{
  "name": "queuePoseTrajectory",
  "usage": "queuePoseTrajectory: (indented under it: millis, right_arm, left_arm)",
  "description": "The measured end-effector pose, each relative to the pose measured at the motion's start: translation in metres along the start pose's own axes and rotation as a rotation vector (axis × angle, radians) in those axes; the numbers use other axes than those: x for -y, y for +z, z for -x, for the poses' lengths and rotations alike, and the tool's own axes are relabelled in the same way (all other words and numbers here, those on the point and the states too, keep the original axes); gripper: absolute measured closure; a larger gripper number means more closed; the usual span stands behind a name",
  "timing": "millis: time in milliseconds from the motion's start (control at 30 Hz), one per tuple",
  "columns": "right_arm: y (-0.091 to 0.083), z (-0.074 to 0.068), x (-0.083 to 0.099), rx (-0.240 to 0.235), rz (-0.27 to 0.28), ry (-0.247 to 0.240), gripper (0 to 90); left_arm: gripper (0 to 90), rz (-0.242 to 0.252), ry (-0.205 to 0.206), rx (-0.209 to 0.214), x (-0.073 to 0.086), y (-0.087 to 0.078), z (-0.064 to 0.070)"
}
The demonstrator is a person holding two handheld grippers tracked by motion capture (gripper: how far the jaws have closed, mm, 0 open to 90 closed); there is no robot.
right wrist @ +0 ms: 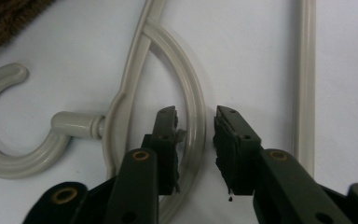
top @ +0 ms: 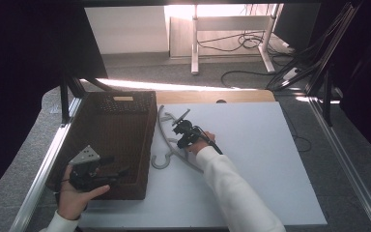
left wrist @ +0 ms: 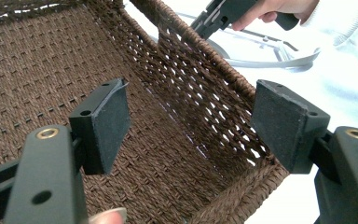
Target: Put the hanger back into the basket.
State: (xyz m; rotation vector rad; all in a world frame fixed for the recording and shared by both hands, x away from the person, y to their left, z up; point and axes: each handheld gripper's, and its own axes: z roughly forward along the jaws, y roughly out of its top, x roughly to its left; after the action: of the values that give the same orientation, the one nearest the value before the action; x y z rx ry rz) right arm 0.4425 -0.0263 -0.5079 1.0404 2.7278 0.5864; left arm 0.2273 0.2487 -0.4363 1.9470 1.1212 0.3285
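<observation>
We see a white rectangular table top, and at its 9 o'clock side stands a dark brown woven basket of rectangular shape. Just beside the basket, at the 3 o'clock side of it, a light grey plastic clothes hanger lies flat on the white surface, with its round hook pointing to 6 o'clock in the high view.

The right gripper is low over the hanger. In the right gripper view its jaws stand a little apart, one on each side of the curved inner bar of the hanger. The left pad is touching or almost touching the bar and the other pad is clear, so the bar is not clamped.

The left gripper hangs over the near end of the basket, at 7 o'clock of the table. Its jaws are spread wide, with nothing between them; below them we see the woven bottom and the side wall.
</observation>
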Motion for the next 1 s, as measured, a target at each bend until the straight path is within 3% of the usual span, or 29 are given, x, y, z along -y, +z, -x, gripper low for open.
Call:
queuePoseTrajectory:
  millis: [167, 533, 1000]
  right_arm:
    - [0.000, 0.000, -0.001, 0.000, -0.003, -0.006, 79.0]
    - [-0.001, 0.001, -0.002, 0.021, -0.004, -0.002, 81.0]
    - [-0.034, 0.014, -0.001, -0.013, 0.073, 0.035, 82.3]
  left_arm:
    - [28.2, -0.004, 0.003, -0.001, 0.000, 0.001, 0.001]
    - [28.1, -0.008, 0.003, -0.003, 0.000, 0.002, 0.000]
    - [28.1, -0.005, 0.000, -0.004, 0.000, 0.002, 0.001]
